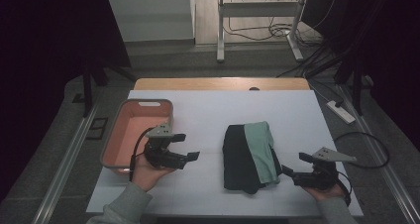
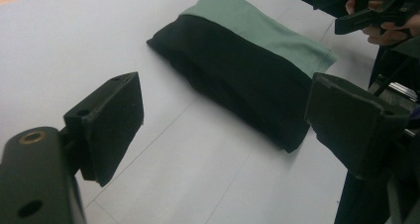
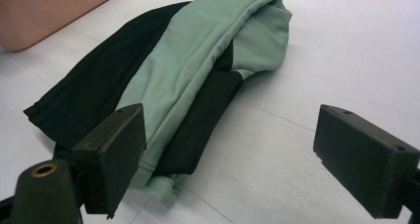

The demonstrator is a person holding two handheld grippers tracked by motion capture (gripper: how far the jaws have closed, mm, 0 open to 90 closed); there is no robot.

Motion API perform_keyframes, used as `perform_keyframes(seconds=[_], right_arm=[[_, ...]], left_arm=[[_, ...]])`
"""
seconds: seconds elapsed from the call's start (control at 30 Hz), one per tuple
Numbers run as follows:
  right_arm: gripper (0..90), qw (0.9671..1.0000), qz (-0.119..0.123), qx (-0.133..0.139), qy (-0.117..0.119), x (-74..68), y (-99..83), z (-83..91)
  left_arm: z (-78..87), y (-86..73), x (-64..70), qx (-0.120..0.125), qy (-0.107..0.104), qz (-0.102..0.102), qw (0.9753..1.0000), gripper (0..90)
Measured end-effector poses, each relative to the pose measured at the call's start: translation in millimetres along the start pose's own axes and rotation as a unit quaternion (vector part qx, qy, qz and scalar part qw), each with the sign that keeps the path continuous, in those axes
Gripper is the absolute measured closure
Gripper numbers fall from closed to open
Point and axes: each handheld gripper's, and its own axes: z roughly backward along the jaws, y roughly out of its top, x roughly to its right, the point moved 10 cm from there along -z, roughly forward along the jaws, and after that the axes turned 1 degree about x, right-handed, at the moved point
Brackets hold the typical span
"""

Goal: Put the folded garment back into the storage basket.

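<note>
A folded garment (image 1: 250, 156), black with a pale green panel, lies on the white table top (image 1: 208, 115) a little right of centre. It also shows as the folded garment (image 2: 247, 60) and the folded garment (image 3: 168, 80) in the two gripper views. My left gripper (image 1: 187, 146) hovers to its left, beside the basket, open with nothing between the jaws. My right gripper (image 1: 295, 165) is at the garment's near right corner, open and empty, its near jaw close to the green hem. In the gripper views the left gripper (image 2: 223, 125) and the right gripper (image 3: 230, 154) stand wide apart.
A pink plastic basket (image 1: 118, 130) stands at the table's left side, just behind my left hand. The right hand and its gripper (image 2: 376, 13) show far off in the left gripper view. Beyond the table are a metal frame (image 1: 257, 16), floor cables and a power strip (image 1: 341, 111).
</note>
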Motion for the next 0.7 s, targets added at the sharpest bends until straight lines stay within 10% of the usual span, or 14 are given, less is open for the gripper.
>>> perform_keyframes(seconds=[0.7], right_arm=[[13.8, 0.9999, -0.013, 0.006, 0.008, 1.2, -0.4, 0.2]], left_arm=[[-33.7, 25.6, 0.1, -0.012, -0.002, 0.01, 0.9999, 13.5]])
